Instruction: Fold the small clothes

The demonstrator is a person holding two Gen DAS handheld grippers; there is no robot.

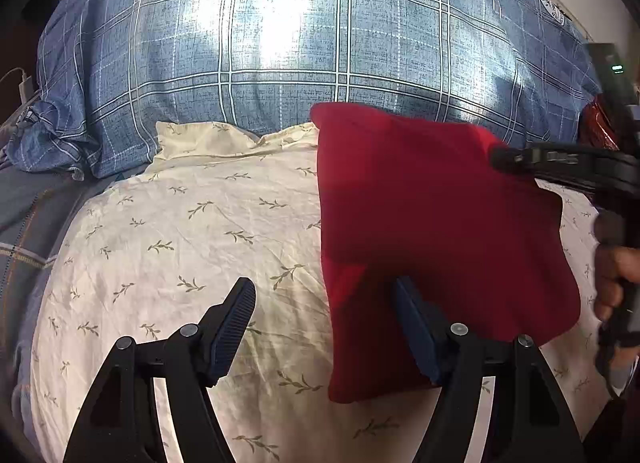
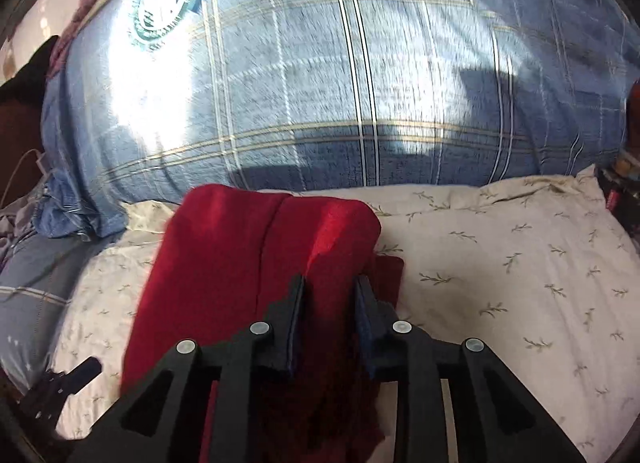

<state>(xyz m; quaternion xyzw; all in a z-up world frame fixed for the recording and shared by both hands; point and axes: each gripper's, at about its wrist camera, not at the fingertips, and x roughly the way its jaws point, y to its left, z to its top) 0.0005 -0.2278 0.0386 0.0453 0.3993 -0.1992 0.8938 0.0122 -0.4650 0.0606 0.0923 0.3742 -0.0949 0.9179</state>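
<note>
A cream pillow printed with small leafy sprigs [image 1: 192, 231] lies across the near part of a bed, with a blue plaid duvet [image 1: 280, 63] bunched behind it toward twelve o'clock. In the left wrist view, the left gripper [image 1: 324, 295] comes up from six o'clock with its jaws wide apart and nothing pinched: its left finger sits over bare pillow, its right finger [image 1: 412, 327] lies against the near left part of a red folded garment [image 1: 440, 223], though whether it presses down cannot be told. The garment lies to the right of this gripper, from one to four o'clock, its long axis running away from the camera toward twelve. At three o'clock the right gripper [image 1: 500, 157] reaches in over the cloth's far right edge, a person's hand [image 1: 616, 279] behind it. In the right wrist view, the jaws of that gripper stand narrowly apart with a raised fold of red cloth between them; the pads appear to pinch it. The right hand looks nearer to the working edge, so the next fold would likely carry leftward, toward nine o'clock.
</note>
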